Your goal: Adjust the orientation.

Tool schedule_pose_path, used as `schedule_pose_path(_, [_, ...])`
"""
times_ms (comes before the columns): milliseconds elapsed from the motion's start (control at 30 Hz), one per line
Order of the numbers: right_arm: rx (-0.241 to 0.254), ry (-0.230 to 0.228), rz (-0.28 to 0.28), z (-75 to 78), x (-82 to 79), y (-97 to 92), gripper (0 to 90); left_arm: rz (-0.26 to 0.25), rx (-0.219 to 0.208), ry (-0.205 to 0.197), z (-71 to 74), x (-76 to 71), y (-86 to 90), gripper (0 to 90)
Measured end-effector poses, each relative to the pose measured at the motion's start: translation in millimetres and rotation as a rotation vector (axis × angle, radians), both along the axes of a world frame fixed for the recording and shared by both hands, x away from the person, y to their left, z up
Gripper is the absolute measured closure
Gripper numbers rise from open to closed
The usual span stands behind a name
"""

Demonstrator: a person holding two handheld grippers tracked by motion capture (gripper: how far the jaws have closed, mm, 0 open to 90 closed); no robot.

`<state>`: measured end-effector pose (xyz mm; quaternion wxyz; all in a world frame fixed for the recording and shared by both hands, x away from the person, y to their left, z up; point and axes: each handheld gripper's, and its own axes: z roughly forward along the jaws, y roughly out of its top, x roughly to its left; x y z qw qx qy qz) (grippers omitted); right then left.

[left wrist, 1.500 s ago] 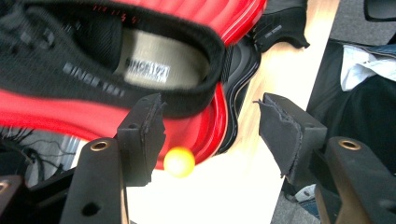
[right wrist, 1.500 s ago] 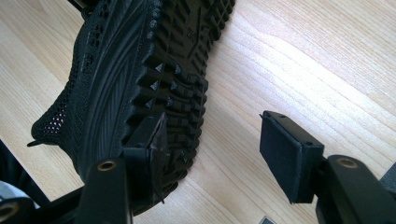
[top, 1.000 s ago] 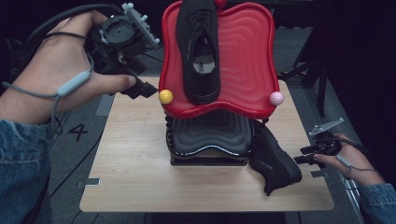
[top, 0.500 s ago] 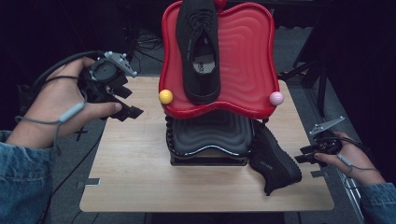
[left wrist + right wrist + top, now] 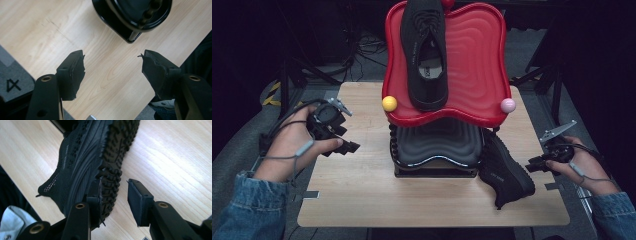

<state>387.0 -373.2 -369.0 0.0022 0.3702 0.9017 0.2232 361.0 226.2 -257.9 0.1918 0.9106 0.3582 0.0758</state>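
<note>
Black shoe (image 5: 504,170) lying on its side on the desk (image 5: 362,200), near the front right corner, leaning against the right side of the black lower tier (image 5: 437,145) of the stand at desk centre. Sole turned toward the right edge, tread lugs plain in the right gripper view (image 5: 112,155).

Right gripper (image 5: 539,163) at the right edge, level w/ the shoe's heel end, held in the person's right hand (image 5: 579,167). Jaws just been closing, w/ the sole's edge between them: one pad against the tread, the other pad (image 5: 136,200) off the rubber, bare wood showing in the gap. Not clamped yet, so released.

Left gripper (image 5: 349,146) over the desk near the left edge, in the left hand (image 5: 287,150), well apart from the stand. Jaws just been opening, now spread wide, nothing between them but wood grain (image 5: 112,67). Corner of the stand's black base (image 5: 130,32) ahead of the fingertips, not touching.

Second black shoe (image 5: 424,55) lying sole down on the red upper tray (image 5: 477,65), toe toward the front. Yellow ball (image 5: 389,103) at the tray's front left corner, pink ball (image 5: 508,105) at the front right.
</note>
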Motion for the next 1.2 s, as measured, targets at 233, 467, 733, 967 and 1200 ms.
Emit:
schedule_pose_path(233, [-0.01,-0.012,0.031,4.3,3.2,12.0,77.9,0.004,0.0,-0.003,-41.6,5.4,-0.1,36.4])
schedule_pose_path(467, [-0.028,-0.02,0.046,7.2,4.9,23.0,87.0,0.03,-0.071,0.028,-82.3,5.6,2.6,33.9])
schedule_pose_path(733, [-0.02,-0.034,0.046,7.9,10.2,33.0,90.0,0.08,-0.064,0.003,-104.8,8.4,8.4,30.6])
schedule_pose_path(967, [-0.008,-0.034,0.052,9.9,14.4,43.0,90.0,0.077,-0.026,0.053,-122.0,9.6,6.5,30.3])
schedule_pose_path(1200, [-0.015,-0.008,0.08,0.9,16.1,58.4,90.0,0.085,-0.02,0.065,-127.8,9.1,7.7,29.3])
